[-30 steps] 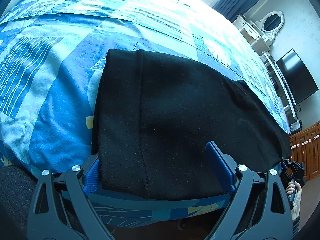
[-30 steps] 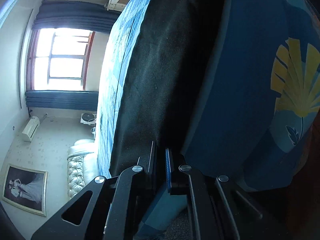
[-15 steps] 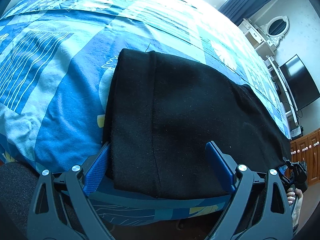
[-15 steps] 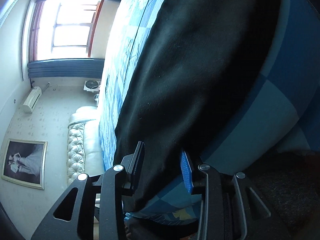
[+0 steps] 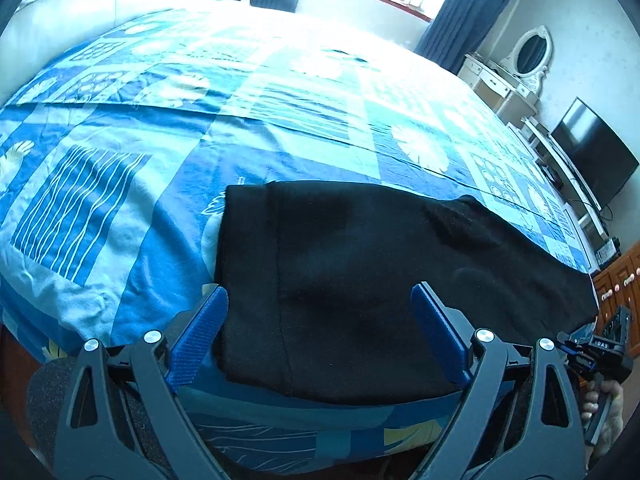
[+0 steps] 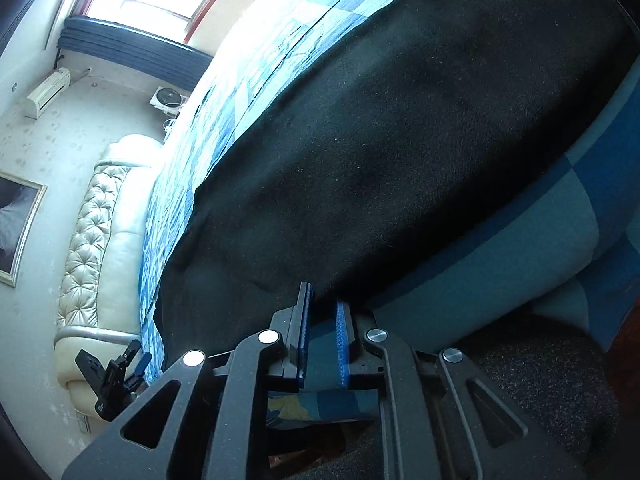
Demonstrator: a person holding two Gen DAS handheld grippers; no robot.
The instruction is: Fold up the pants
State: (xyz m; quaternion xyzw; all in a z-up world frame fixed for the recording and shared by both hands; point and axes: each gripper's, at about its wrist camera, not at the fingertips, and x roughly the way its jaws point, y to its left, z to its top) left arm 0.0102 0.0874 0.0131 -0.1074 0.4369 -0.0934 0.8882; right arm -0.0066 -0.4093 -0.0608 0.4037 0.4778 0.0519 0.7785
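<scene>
Black pants (image 5: 360, 272) lie folded lengthwise along the near edge of a bed with a blue patterned cover (image 5: 240, 120). My left gripper (image 5: 320, 300) is open, its blue fingers (image 5: 200, 328) straddling the waistband end just above the cloth. In the right wrist view the pants (image 6: 400, 140) fill the middle. My right gripper (image 6: 322, 304) sits at the pants' near edge, jaws a narrow gap apart, with nothing clearly held between them. The right gripper also shows at the far right of the left wrist view (image 5: 600, 352).
A padded cream headboard (image 6: 92, 240) stands at the bed's far end. A white dresser with an oval mirror (image 5: 516, 76), a TV (image 5: 592, 160) and wooden cabinets (image 5: 616, 284) line the right wall. A window with dark blue curtains (image 5: 472, 8) is behind the bed.
My left gripper has pulled back and tilted up, so more of the bed shows. My right gripper narrowed its jaws and shifted along the pants' edge.
</scene>
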